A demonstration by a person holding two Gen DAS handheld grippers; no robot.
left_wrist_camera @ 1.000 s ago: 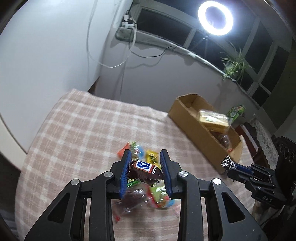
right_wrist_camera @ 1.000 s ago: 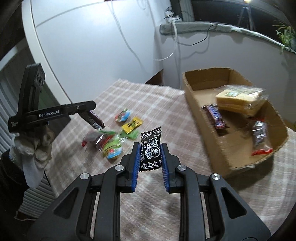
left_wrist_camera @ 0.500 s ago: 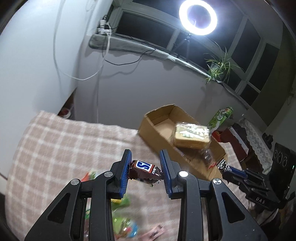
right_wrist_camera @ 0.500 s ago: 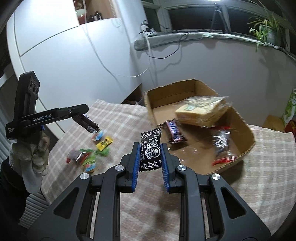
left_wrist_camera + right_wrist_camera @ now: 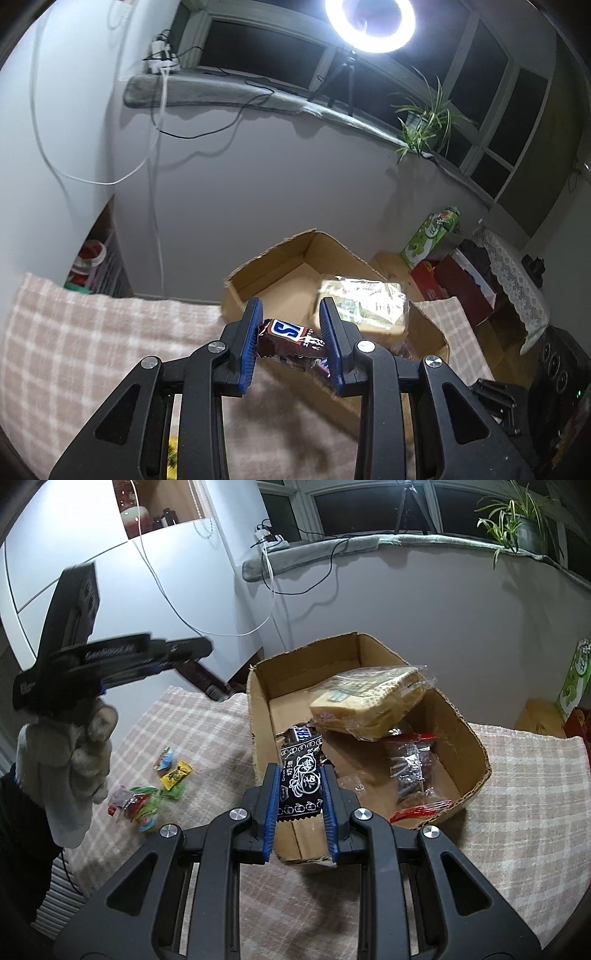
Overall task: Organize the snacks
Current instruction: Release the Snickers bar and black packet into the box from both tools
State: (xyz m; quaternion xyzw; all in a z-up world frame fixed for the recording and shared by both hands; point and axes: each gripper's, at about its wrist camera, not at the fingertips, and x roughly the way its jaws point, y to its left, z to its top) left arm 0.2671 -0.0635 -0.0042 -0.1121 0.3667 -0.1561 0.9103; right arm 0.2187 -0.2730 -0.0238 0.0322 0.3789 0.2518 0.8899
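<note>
My left gripper is shut on a brown Snickers bar and holds it in the air at the near left edge of the open cardboard box. My right gripper is shut on a black candy packet with white print, over the box's near wall. The box holds a wrapped bread loaf, a second Snickers bar and a clear packet of dark snacks. The left gripper also shows blurred in the right wrist view.
Several small colourful candies lie on the checked tablecloth left of the box. A green carton and red boxes stand beyond the table on the right. A wall with hanging cables is behind.
Both grippers have moved from the candy pile towards the box, each still holding its snack. The box is now much nearer in both views.
</note>
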